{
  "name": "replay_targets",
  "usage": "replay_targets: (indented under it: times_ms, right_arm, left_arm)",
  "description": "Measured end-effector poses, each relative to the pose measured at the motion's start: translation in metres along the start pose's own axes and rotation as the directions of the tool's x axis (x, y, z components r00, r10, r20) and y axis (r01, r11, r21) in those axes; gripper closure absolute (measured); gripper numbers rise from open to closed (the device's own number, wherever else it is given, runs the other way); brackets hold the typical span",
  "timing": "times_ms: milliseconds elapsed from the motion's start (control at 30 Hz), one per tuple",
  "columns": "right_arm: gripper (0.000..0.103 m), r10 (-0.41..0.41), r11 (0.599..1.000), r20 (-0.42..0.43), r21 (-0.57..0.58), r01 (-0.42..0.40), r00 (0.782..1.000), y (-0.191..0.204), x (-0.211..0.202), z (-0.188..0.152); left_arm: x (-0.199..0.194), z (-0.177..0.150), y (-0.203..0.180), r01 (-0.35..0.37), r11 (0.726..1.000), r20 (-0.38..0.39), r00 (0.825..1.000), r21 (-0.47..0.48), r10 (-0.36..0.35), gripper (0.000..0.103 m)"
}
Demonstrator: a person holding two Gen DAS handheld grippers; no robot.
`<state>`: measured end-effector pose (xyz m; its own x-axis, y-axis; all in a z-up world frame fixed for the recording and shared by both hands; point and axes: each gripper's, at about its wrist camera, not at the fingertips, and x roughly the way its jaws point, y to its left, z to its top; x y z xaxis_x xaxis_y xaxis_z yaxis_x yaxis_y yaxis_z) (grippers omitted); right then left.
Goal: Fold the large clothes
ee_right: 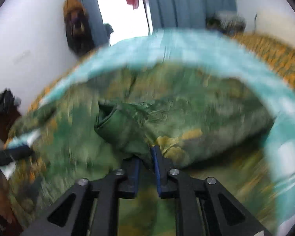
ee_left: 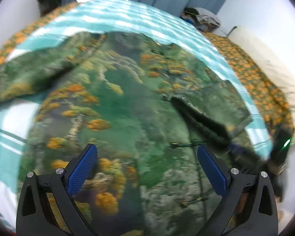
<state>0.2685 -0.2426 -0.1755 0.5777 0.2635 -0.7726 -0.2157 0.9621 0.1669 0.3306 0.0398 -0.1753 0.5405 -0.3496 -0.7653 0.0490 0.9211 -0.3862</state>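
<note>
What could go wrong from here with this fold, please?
1. The right gripper pinches only a small bunch of the garment, so the fabric may slip out mid-fold.
2. The left gripper hangs open above the garment and pins nothing, so the whole piece could drag across the teal sheet instead of folding.
3. The cloth by the right gripper is already rumpled, so creases may get folded in.

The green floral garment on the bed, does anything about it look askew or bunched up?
Yes. The green floral garment isn't flat: a bunched fold is pinched in the right gripper, and its left sleeve lies rumpled across the teal sheet.
</note>
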Motion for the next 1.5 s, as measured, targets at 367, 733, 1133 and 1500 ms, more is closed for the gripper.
replay_targets:
  times_ms: [367, 733, 1133, 1500]
  right_arm:
    - [0.035, 0.095, 0.995, 0.121, 0.007, -0.096, 0.988, -0.008, -0.08, -0.05]
    - [0.035, 0.102, 0.995, 0.167, 0.002, -0.103, 0.981, -0.017, -0.091, -0.058]
    - [0.035, 0.04, 0.995, 0.185, 0.087, -0.057, 0.982, -0.053, -0.092, -0.048]
    - [0.035, -0.18, 0.98, 0.152, 0.119, 0.163, 0.972, -0.148, -0.056, 0.091]
  left_arm:
    - [0.1, 0.034, -0.092, 0.115, 0.985, -0.207, 0.974, 0.125, -0.087, 0.029]
    - [0.093, 0.046, -0.134, -0.028, 0.969, -0.166, 0.984, 0.245, 0.071, 0.096]
    - [0.079, 0.128, -0.126, -0.123, 0.926, 0.019, 0.992, 0.356, 0.125, 0.096]
    - [0.143, 0.124, -0.035, -0.146, 0.971, -0.022, 0.988, 0.191, 0.153, 0.096]
